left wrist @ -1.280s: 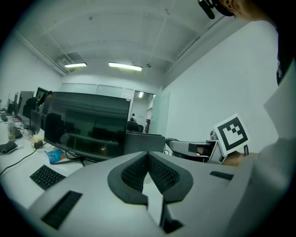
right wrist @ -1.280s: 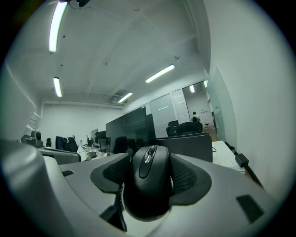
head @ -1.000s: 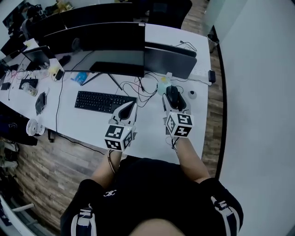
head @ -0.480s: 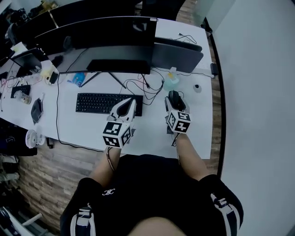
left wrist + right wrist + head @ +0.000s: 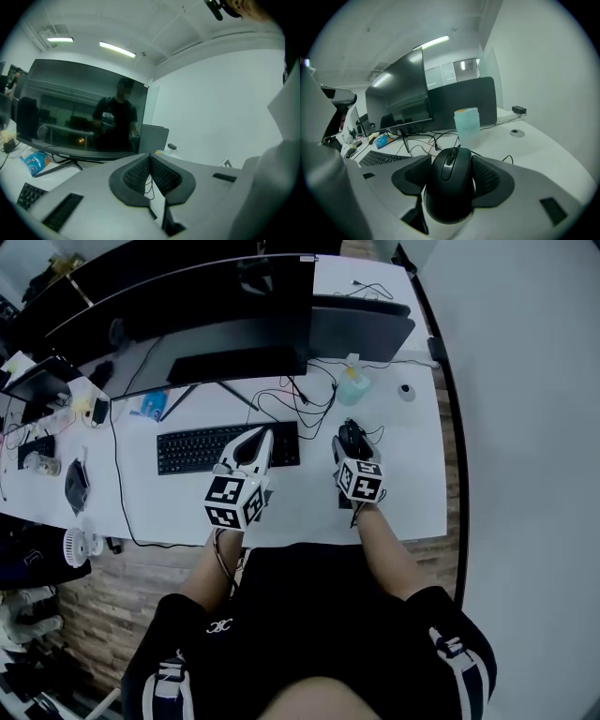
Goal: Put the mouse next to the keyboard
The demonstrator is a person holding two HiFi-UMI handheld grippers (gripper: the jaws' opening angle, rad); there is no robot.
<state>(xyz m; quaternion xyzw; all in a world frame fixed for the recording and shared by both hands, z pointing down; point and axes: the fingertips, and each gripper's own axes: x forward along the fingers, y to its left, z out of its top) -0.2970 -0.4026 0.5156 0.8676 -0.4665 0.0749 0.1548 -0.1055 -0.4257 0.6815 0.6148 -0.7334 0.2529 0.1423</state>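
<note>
Black keyboard (image 5: 187, 451) flat on the white counter (image 5: 309, 507), in front of a wide dark monitor (image 5: 187, 306). Left tool (image 5: 263, 435) over the keyboard's right part in the head view, pointing toward the monitor. Jaws pressed together, pads meeting at the tips, nothing gripped between them. Loose black cables (image 5: 305, 399) strewn on the counter behind the keyboard's right end. Right tool (image 5: 350, 433) just beyond that end, clamped on a black mouse (image 5: 451, 187). One ribbed pad on each flank of the mouse, scroll wheel facing up, nose pointing away from the person. Mouse thus to the right of the keyboard, near it but apart, with a strip of bare counter between. Resting on the counter or raised off it: cannot tell. Pale blue-green bottle (image 5: 352, 386) upright behind the mouse, near the monitor's right edge. Small round disc (image 5: 406, 391) farther right, close to the counter's far corner.
</note>
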